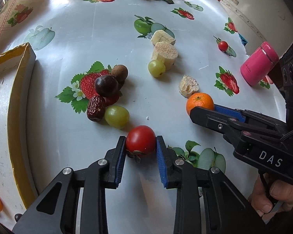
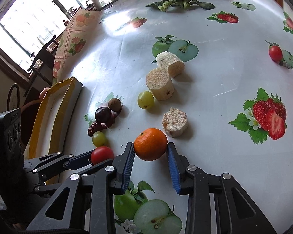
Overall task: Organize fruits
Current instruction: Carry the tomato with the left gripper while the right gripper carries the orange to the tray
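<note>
Left tool (image 1: 140, 143) ribbed blue pads clamped on glossy round tomato (image 1: 140, 139); right tool (image 2: 150, 148) clamped on dimpled mandarin (image 2: 150, 144)

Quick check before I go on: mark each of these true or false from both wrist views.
1. The left gripper is shut on the red tomato. True.
2. The right gripper holds a green grape. False: its pads press on the orange mandarin.
3. A second small tomato lies far off alone. True.
4. The pink flask stands upright. False: it is tilted.
</note>
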A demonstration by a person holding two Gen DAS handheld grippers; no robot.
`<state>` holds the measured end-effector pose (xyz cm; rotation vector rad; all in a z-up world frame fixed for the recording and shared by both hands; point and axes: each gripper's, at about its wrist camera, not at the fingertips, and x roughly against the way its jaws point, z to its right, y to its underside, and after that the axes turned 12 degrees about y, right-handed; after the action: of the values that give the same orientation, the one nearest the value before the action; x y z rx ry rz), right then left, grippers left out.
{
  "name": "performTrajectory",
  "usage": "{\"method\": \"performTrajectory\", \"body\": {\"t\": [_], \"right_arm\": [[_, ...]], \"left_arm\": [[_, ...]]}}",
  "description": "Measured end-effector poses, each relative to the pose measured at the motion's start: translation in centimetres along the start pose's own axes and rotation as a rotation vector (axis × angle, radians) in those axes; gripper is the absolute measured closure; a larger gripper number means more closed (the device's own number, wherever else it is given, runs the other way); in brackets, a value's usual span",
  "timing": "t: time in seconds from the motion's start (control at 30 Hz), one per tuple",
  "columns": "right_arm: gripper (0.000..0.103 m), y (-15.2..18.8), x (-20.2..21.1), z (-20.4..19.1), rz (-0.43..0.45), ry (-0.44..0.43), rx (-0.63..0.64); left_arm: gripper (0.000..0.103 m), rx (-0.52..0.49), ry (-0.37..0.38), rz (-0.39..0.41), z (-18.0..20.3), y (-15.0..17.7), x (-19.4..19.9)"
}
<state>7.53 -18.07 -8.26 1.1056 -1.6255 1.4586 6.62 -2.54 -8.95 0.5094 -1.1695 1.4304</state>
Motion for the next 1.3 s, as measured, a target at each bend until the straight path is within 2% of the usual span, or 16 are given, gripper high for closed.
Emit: {"method": "performTrajectory", "body": {"t": [0.3,0.6,0.83,1.0,1.3], "right_arm": [[0.069,1.9,2.3,1.3,0.013,0.024,-0.024],[0.069,2.9,4.5,-0.5,0.036,0.008,0.010],[0.069,3.4,5.9,-3.2,0.055,-0.022,0.061],[0.069,3.7,6.4,-5.8,0.059,-0.048,0.113],[0.069,4.5,6.8,-11.1,0.058,-0.106,0.205]], "left_arm": [[0.076,0.018,0.002,0.034,0.3,1.0,1.9],[0.076,0.038,-0.023,0.073,-0.1,2.2,4.9],[0.076,0.075,-0.068,0.120,-1.8,3.7,8.0],[0.076,0.111,-0.133,0.137,-3.7,4.7,9.9],[0.076,0.180,-0.170,0.171,-6.9,6.7,12.6]]}}
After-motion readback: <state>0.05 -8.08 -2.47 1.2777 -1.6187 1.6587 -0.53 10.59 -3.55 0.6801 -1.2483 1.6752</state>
